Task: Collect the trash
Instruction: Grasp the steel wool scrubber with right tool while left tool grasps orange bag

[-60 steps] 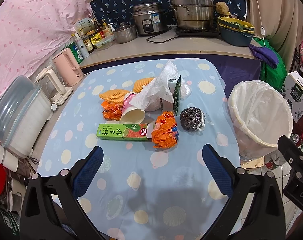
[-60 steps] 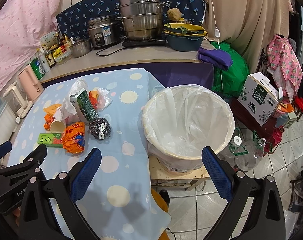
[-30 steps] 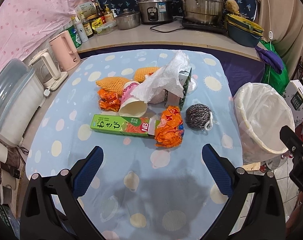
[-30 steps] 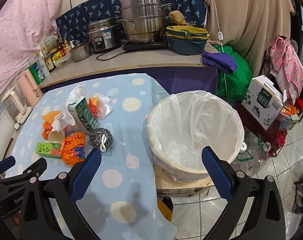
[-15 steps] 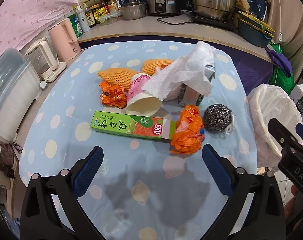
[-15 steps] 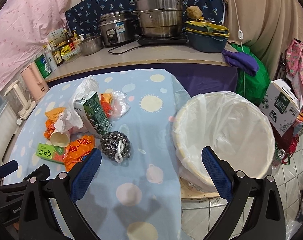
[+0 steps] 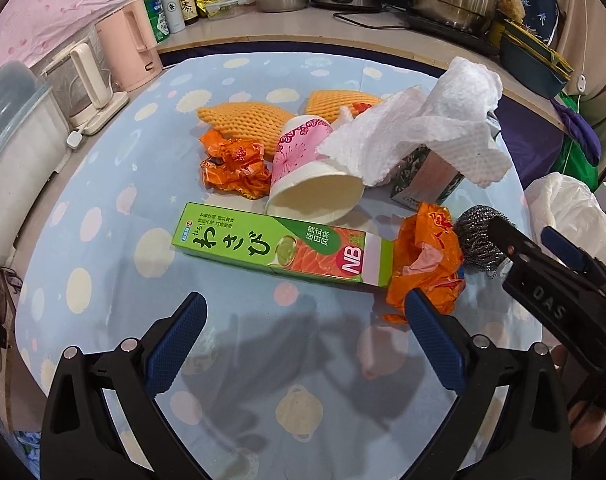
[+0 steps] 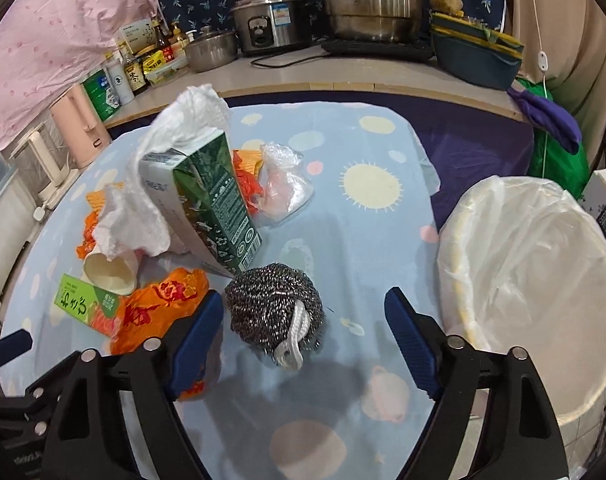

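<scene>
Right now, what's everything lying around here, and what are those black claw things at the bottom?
Wasabi box: 1, green, table front.
Orange wrappers: 2, crumpled, either side of the cup.
Paper cup: 1, pink and white, on its side behind the box.
Foam nets: 2, orange, behind the cup.
Paper towel: 1, white, draped over the carton.
Carton: 1, green and white, leaning.
Plastic bag: 1, clear, behind the carton.
Scourer: 1, steel, nearest the right gripper.
Bin: 1, white liner, right of the table.
Kettles: 2, pink and white, left.
Pots, cooker: steel, counter.
Left gripper: open.
Right gripper: open.
</scene>
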The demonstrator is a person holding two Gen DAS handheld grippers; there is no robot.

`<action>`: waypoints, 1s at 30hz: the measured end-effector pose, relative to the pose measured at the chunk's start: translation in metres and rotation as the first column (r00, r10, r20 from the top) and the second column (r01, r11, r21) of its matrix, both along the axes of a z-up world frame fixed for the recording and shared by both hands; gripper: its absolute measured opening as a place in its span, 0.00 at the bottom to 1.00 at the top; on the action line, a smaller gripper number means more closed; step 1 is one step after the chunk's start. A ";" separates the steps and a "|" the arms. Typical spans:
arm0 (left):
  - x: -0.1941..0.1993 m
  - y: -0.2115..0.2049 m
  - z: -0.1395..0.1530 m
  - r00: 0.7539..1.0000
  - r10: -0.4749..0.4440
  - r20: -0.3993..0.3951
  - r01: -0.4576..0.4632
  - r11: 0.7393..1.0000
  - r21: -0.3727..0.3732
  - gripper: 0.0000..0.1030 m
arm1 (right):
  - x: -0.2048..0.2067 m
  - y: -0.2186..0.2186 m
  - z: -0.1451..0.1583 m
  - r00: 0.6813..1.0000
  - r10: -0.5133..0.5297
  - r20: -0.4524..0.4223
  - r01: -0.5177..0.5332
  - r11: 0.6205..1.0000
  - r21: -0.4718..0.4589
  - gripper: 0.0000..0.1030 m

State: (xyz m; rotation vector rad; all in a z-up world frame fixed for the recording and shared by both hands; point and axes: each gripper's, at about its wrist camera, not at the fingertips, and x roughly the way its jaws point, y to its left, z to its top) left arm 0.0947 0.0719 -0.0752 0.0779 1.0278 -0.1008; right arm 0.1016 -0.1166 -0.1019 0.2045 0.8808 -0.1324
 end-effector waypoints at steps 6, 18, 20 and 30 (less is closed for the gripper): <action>0.005 -0.002 -0.005 1.000 -0.011 -0.012 0.011 0.999 -0.032 0.92 | 0.008 0.002 -0.015 0.999 0.037 -0.023 -0.036 0.998 0.057 0.65; 0.016 -0.020 -0.016 0.997 -0.071 -0.028 0.067 0.992 -0.107 0.92 | -0.003 -0.004 -0.004 0.999 0.044 0.014 -0.045 0.996 0.076 0.40; 0.016 -0.025 -0.016 0.997 -0.081 -0.016 0.079 0.991 -0.107 0.92 | -0.009 -0.012 0.004 0.999 0.025 0.031 -0.027 0.997 0.074 0.40; 0.017 -0.052 -0.021 0.990 -0.137 -0.023 0.134 0.983 -0.124 0.51 | -0.048 -0.077 0.043 0.982 -0.172 0.084 0.173 0.985 -0.005 0.40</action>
